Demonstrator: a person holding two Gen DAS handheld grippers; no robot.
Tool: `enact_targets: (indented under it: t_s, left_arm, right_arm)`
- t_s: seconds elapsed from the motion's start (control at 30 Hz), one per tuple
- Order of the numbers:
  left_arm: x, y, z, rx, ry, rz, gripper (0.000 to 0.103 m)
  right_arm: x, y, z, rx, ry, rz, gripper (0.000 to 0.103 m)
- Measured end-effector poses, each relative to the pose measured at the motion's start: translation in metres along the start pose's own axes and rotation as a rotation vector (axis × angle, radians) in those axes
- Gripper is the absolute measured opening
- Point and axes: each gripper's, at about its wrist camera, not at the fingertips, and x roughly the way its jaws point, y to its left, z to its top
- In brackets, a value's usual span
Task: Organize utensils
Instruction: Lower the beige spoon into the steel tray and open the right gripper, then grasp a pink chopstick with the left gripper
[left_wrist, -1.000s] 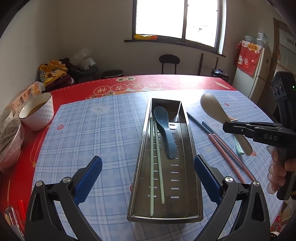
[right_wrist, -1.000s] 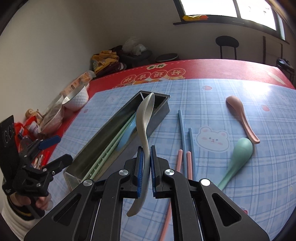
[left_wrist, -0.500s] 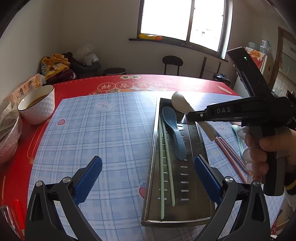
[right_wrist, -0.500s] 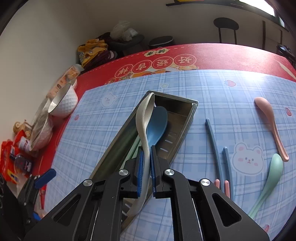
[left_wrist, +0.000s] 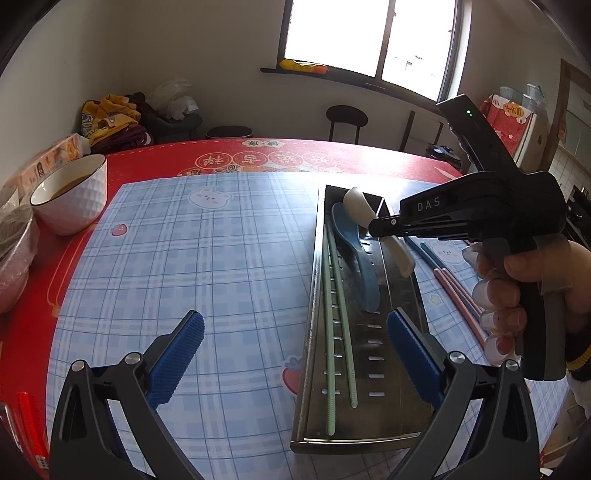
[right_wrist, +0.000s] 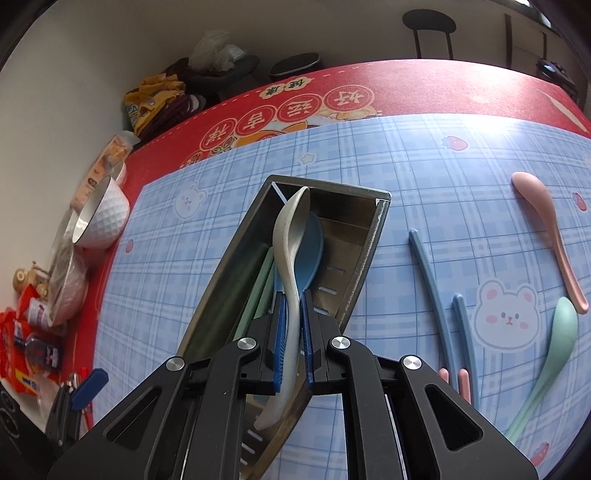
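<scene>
My right gripper (right_wrist: 293, 306) is shut on the handle of a white spoon (right_wrist: 290, 236). It holds the spoon tilted over the far end of the long metal tray (right_wrist: 369, 236), just above a blue spoon (right_wrist: 312, 254) that lies inside. In the left wrist view the right gripper (left_wrist: 373, 225) reaches in from the right with the white spoon (left_wrist: 356, 206) over the tray (left_wrist: 314, 295). A pair of green chopsticks (left_wrist: 332, 332) also lies in the tray. My left gripper (left_wrist: 295, 325) stands open and empty at the tray's near end.
Right of the tray, blue chopsticks (right_wrist: 428, 280), pink chopsticks (right_wrist: 461, 380), a pink spoon (right_wrist: 546, 225) and a green spoon (right_wrist: 554, 343) lie on the blue checked mat. A white bowl (left_wrist: 70, 195) and packets sit at the table's left edge.
My right gripper has carried the white spoon left, from above the loose utensils to over the tray, and lower. The left gripper has shifted slightly and stays open.
</scene>
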Motion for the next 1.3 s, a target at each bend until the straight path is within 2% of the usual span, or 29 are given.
enact_targets:
  t_s: [0.2, 0.4, 0.57, 0.73, 0.9, 1.0, 1.1, 1.17, 1.23, 1.3]
  left_arm:
    - [0.000, -0.013, -0.002, 0.035, 0.005, 0.006, 0.097]
    - [-0.003, -0.027, 0.000, 0.060, -0.004, 0.016, 0.097]
    - [-0.012, -0.048, 0.004, 0.095, -0.045, 0.039, 0.097]
    - [-0.015, -0.076, 0.007, 0.124, -0.059, 0.032, 0.096]
    - [-0.011, -0.112, 0.007, 0.151, -0.045, 0.001, 0.087]
    - [-0.007, -0.127, 0.006, 0.111, -0.045, -0.006, 0.084]
    - [0.003, -0.141, 0.003, 0.084, -0.015, -0.039, 0.072]
    - [0.011, -0.153, 0.000, 0.093, 0.005, -0.054, 0.055]
    - [0.021, -0.162, -0.003, 0.104, 0.039, -0.070, 0.047]
    - [0.030, -0.168, -0.006, 0.104, 0.067, -0.077, 0.045]
  right_arm:
    - [-0.010, 0.000, -0.002, -0.035, -0.008, 0.038, 0.009]
    - [-0.038, -0.013, -0.008, -0.087, -0.092, 0.031, 0.009]
    - [-0.065, -0.043, -0.025, -0.164, -0.186, -0.008, 0.009]
    - [-0.084, -0.087, -0.051, -0.206, -0.217, -0.044, 0.009]
    - [-0.103, -0.130, -0.078, -0.228, -0.239, -0.095, 0.009]
    - [-0.107, -0.149, -0.093, -0.214, -0.247, -0.106, 0.009]
    - [-0.108, -0.162, -0.104, -0.204, -0.243, -0.117, 0.009]
    - [-0.110, -0.169, -0.110, -0.203, -0.252, -0.118, 0.009]
    - [-0.113, -0.176, -0.113, -0.184, -0.265, -0.096, 0.009]
    - [-0.117, -0.179, -0.115, -0.171, -0.289, -0.077, 0.009]
